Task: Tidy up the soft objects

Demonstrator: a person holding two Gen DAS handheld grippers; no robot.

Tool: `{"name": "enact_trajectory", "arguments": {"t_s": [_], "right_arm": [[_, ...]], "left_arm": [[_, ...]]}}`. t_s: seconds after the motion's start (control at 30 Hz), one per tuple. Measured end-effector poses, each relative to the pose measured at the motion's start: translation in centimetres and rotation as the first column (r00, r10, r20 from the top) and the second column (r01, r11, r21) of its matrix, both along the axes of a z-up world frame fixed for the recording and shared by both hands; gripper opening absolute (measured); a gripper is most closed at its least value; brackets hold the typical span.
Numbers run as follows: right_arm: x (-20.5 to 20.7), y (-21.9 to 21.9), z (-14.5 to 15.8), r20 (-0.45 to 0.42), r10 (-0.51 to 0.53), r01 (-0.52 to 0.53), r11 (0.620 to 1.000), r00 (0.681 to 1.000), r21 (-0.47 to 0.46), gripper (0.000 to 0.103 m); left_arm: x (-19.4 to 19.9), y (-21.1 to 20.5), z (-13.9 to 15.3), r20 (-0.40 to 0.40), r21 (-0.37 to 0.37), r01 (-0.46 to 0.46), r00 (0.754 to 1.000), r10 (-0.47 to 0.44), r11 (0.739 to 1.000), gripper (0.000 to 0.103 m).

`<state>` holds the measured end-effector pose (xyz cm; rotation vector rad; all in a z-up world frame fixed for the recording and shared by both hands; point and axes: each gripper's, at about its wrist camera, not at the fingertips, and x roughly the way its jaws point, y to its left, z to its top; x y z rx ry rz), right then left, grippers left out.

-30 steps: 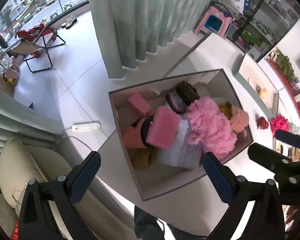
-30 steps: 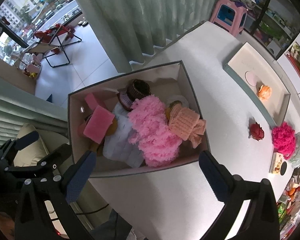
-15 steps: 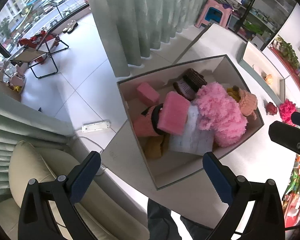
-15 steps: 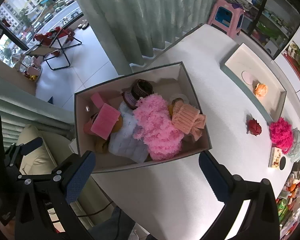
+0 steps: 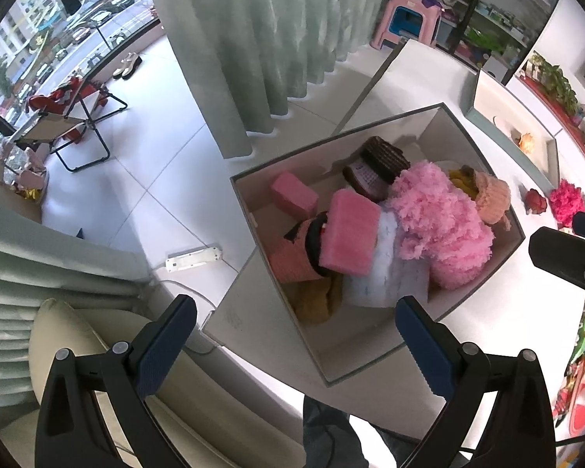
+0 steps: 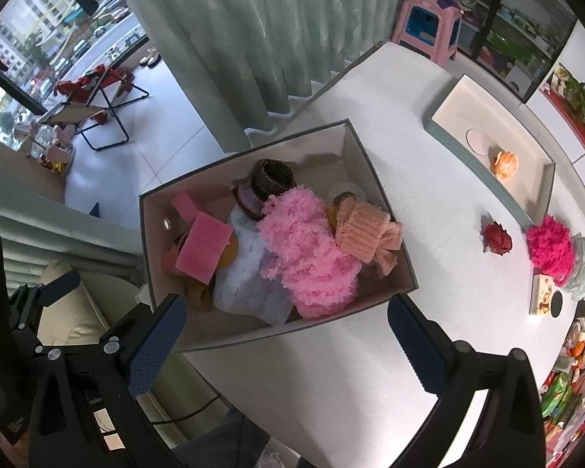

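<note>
A white table (image 6: 331, 370) is seen from above, its near-left corner occupied by an open grey storage box (image 6: 394, 257). The box is found filled with soft items: a fluffy light-pink yarn bundle (image 6: 308, 249) at the centre, a white quilted cloth (image 6: 249, 277) beside it, a peach knitted piece (image 6: 366, 234) against the right wall, two pink sponges (image 6: 204, 249) at the left, and a brown knitted cup (image 6: 271, 177) toward the back. A shallow tray (image 6: 440, 115) holding an orange flower (image 6: 505, 163) is noted farther right. A red rose (image 6: 497, 236) and a magenta yarn ball (image 6: 550, 247) lie on the table, well apart from the box. The left gripper (image 5: 292, 347) and right gripper (image 6: 284, 339) are both held above the box's near edge, jaws spread wide, nothing gripped
</note>
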<state>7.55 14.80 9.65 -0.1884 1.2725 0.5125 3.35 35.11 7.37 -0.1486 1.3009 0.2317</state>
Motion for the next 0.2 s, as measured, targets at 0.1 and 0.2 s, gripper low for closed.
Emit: {"name": "enact_trajectory", "arguments": {"t_s": [0.1, 0.2], "right_arm": [[0.15, 0.13, -0.13, -0.001, -0.013, 0.013, 1.0, 1.0, -0.002, 0.103], [0.34, 0.28, -0.25, -0.003, -0.027, 0.027, 1.0, 1.0, 0.0, 0.103]], "left_arm": [[0.31, 0.33, -0.17, 0.003, -0.008, 0.008, 1.0, -0.008, 1.0, 0.103], [0.44, 0.63, -0.25, 0.016, -0.037, 0.007, 1.0, -0.006, 0.999, 0.103]]}}
